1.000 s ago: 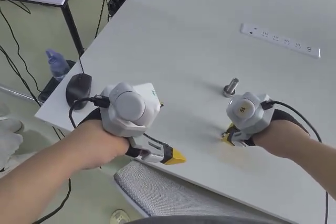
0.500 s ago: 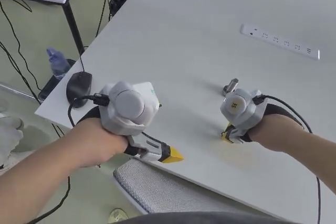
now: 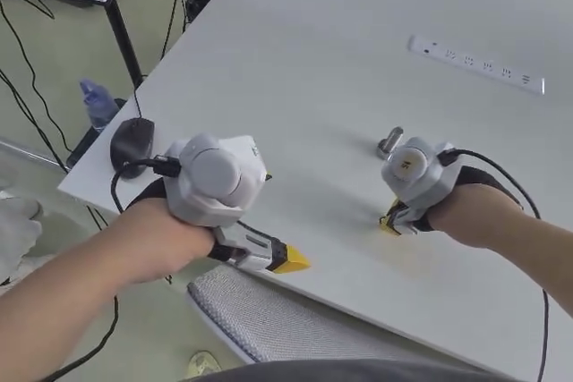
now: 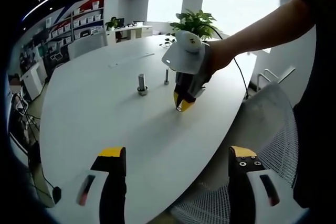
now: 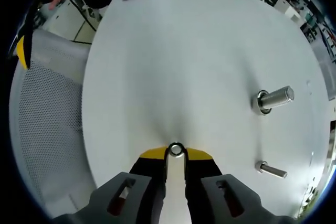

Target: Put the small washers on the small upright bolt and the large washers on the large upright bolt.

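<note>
My right gripper [image 5: 176, 153] points down at the white table [image 3: 322, 60] with its jaws shut on a small metal washer [image 5: 176, 149] at the fingertips. The large upright bolt [image 5: 273, 99] and the small upright bolt [image 5: 270, 169] stand to its right in the right gripper view. In the head view the right gripper [image 3: 391, 221] is just in front of the large bolt [image 3: 390, 142]. My left gripper [image 4: 176, 153] is open with nothing between its jaws; it hovers at the table's near edge [image 3: 291, 261]. It looks at the right gripper [image 4: 184, 100], large bolt [image 4: 142, 83] and small bolt [image 4: 166, 76].
A white power strip [image 3: 476, 66] lies at the far right of the table. A black mouse [image 3: 132, 142] sits at the left corner. A grey mesh chair [image 3: 269, 319] is below the near edge. Cables and a bottle [image 3: 97, 105] are on the floor.
The right gripper has shifted slightly beside the large bolt, still shut on the washer. The left gripper has stayed at the table's near edge.
</note>
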A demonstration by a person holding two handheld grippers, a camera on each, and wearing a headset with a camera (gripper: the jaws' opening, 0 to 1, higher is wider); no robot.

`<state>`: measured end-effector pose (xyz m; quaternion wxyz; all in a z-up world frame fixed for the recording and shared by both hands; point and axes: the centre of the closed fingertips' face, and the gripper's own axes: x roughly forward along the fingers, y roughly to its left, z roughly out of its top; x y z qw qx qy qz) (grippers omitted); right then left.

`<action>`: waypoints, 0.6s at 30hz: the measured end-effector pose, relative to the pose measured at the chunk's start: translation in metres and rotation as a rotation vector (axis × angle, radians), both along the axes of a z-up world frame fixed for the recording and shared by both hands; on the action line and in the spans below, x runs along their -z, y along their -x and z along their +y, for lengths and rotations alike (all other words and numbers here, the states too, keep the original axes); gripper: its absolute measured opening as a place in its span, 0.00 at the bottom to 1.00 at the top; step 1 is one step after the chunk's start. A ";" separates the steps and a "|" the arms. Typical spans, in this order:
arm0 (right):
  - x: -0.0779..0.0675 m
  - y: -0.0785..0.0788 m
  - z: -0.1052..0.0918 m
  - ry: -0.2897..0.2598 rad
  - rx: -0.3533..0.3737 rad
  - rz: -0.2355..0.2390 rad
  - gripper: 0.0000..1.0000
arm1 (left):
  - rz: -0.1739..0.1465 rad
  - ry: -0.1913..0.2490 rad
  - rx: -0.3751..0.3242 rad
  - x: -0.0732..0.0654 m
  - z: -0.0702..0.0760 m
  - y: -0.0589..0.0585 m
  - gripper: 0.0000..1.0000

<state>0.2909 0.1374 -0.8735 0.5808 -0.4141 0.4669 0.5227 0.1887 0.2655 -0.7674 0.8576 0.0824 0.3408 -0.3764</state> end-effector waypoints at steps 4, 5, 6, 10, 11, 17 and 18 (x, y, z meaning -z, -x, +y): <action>-0.004 -0.006 -0.013 -0.001 0.014 -0.008 0.12 | -0.003 0.003 -0.014 -0.002 -0.001 -0.003 0.79; -0.005 -0.008 -0.019 0.000 0.021 -0.011 0.12 | -0.004 0.005 -0.017 -0.002 -0.001 -0.004 0.79; -0.006 -0.009 -0.022 0.000 0.024 -0.012 0.12 | -0.005 0.005 -0.021 -0.002 -0.002 -0.005 0.80; -0.008 -0.014 -0.044 0.000 0.057 -0.014 0.12 | -0.017 0.025 -0.036 -0.005 -0.005 -0.006 0.82; -0.008 -0.015 -0.048 -0.002 0.066 -0.015 0.12 | -0.018 0.023 -0.036 -0.005 -0.006 -0.006 0.82; -0.017 -0.014 -0.077 -0.001 0.092 -0.026 0.12 | -0.028 0.015 -0.065 -0.005 -0.007 -0.007 0.86; -0.019 -0.013 -0.082 0.000 0.098 -0.026 0.12 | -0.031 0.018 -0.068 -0.006 -0.008 -0.007 0.87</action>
